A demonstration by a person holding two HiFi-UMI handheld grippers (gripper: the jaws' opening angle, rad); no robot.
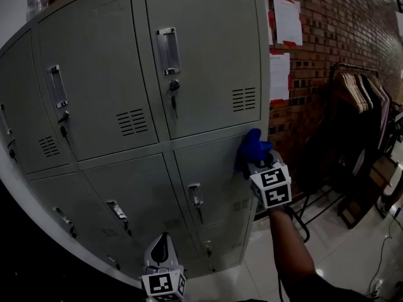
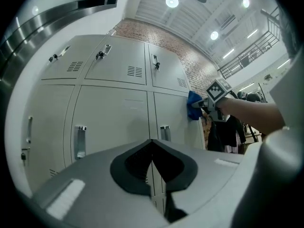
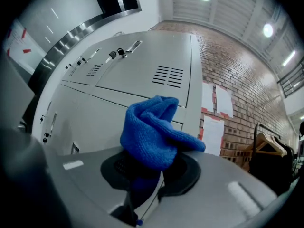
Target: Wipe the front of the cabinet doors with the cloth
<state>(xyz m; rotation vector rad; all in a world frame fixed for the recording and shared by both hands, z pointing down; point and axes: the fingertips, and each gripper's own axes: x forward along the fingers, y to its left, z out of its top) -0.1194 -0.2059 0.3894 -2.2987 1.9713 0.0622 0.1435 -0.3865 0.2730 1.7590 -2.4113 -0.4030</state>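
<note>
A grey metal locker cabinet (image 1: 157,106) with several doors fills the head view. My right gripper (image 1: 261,162) is shut on a bunched blue cloth (image 1: 252,146), which presses against the upper right corner of a lower door (image 1: 214,175) near the cabinet's right edge. In the right gripper view the blue cloth (image 3: 154,134) bulges out of the shut jaws before the door fronts. My left gripper (image 1: 162,253) hangs low near the cabinet's bottom doors, shut with nothing in it. From the left gripper view, the left gripper (image 2: 152,163) faces the doors, with the cloth (image 2: 194,104) far right.
A brick wall (image 1: 327,24) with paper notices (image 1: 288,19) stands right of the cabinet. A clothes rack (image 1: 359,99) with hangers and dark garments sits further right over a pale tiled floor (image 1: 340,257). Door handles and keys (image 1: 173,90) stick out from the doors.
</note>
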